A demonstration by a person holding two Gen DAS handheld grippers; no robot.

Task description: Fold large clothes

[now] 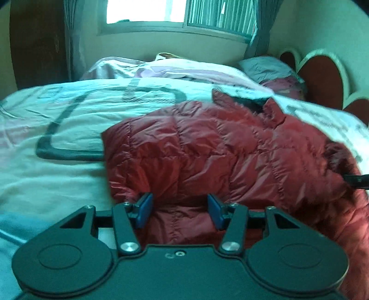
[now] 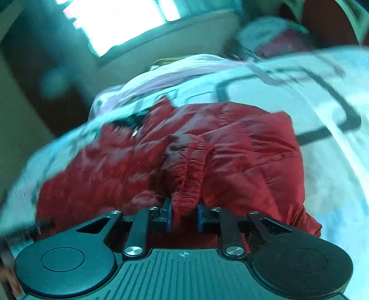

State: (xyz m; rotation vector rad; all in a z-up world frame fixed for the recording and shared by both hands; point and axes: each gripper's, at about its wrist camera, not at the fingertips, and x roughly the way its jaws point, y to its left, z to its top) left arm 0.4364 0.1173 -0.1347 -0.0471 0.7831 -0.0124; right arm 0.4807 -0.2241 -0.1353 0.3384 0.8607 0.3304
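Red quilted puffer jacket (image 1: 219, 147) is laid on the bed, partly folded, collar (image 1: 272, 110) at the far right, dark lining seen inside it. No brand, label or readable writing is made out on the jacket; grey print on the cover near the collar is too blurred to be read.

Left gripper (image 1: 180, 211): blue pads (image 1: 145, 207) are held about half apart, jacket fabric is seen between them, but pad contact cannot be confirmed.

Right gripper (image 2: 184, 214): jaws are nearly closed, a gathered elastic cuff or hem (image 2: 191, 175) is pinched between the pads. This view is motion-blurred.

Jacket is lying on a pale bed cover (image 1: 57, 110) printed with a thick dark rounded-rectangle outline (image 1: 53, 129). A pinkish crumpled sheet (image 1: 161, 69) and a pillow (image 1: 265, 67) are seen at the far end. Red-and-white scalloped headboard (image 1: 322, 76) is at the far right. Window (image 1: 166, 11) with grey curtains (image 1: 71, 34) is set in the far wall; dark wood furniture (image 1: 37, 41) is at the far left.
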